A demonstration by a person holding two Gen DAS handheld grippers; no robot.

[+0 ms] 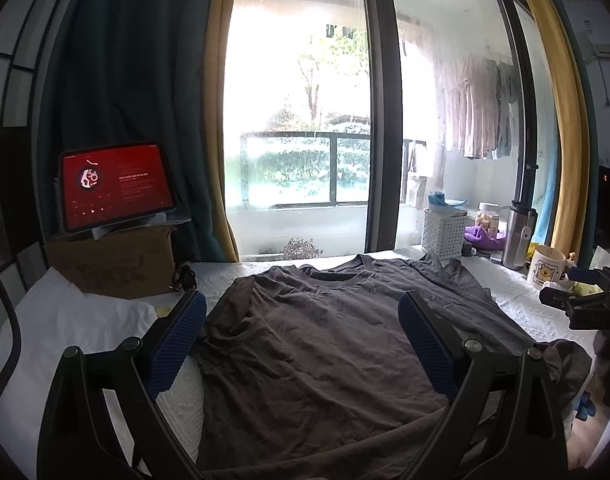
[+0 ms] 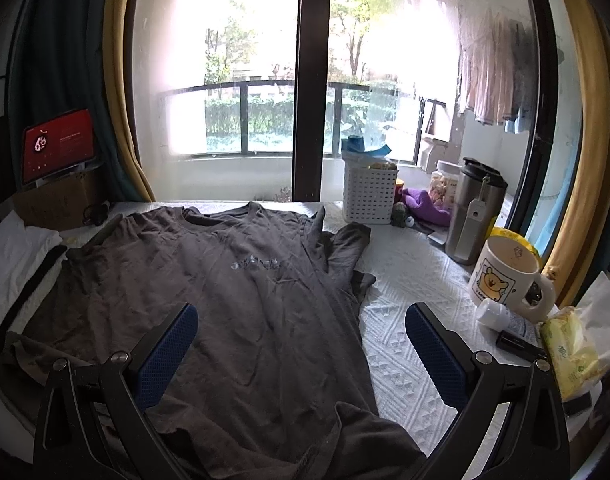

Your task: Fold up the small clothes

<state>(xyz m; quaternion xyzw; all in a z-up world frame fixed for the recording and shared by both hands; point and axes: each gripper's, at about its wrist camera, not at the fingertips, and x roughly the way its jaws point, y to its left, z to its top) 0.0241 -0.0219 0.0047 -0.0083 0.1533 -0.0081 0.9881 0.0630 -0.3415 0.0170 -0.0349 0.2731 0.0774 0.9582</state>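
A dark grey t-shirt (image 1: 325, 340) (image 2: 233, 288) lies spread face up on a white quilted surface (image 2: 409, 352), collar toward the window, with a faint print on its chest. Its left sleeve is folded inward and its right sleeve lies crumpled. My left gripper (image 1: 303, 316) hovers open above the shirt's lower body, nothing between its blue pads. My right gripper (image 2: 301, 334) is open too, over the shirt's right hem edge, empty. In the left wrist view the right gripper (image 1: 581, 300) shows at the right edge.
A tablet (image 1: 115, 184) with a red screen stands on a cardboard box (image 1: 113, 264) at the back left, beside a white pillow (image 1: 65, 332). At the right stand a white basket (image 2: 369, 196), a steel tumbler (image 2: 473, 212), a bear mug (image 2: 505, 276), a small bottle, and a tissue pack (image 2: 573, 344). Window behind.
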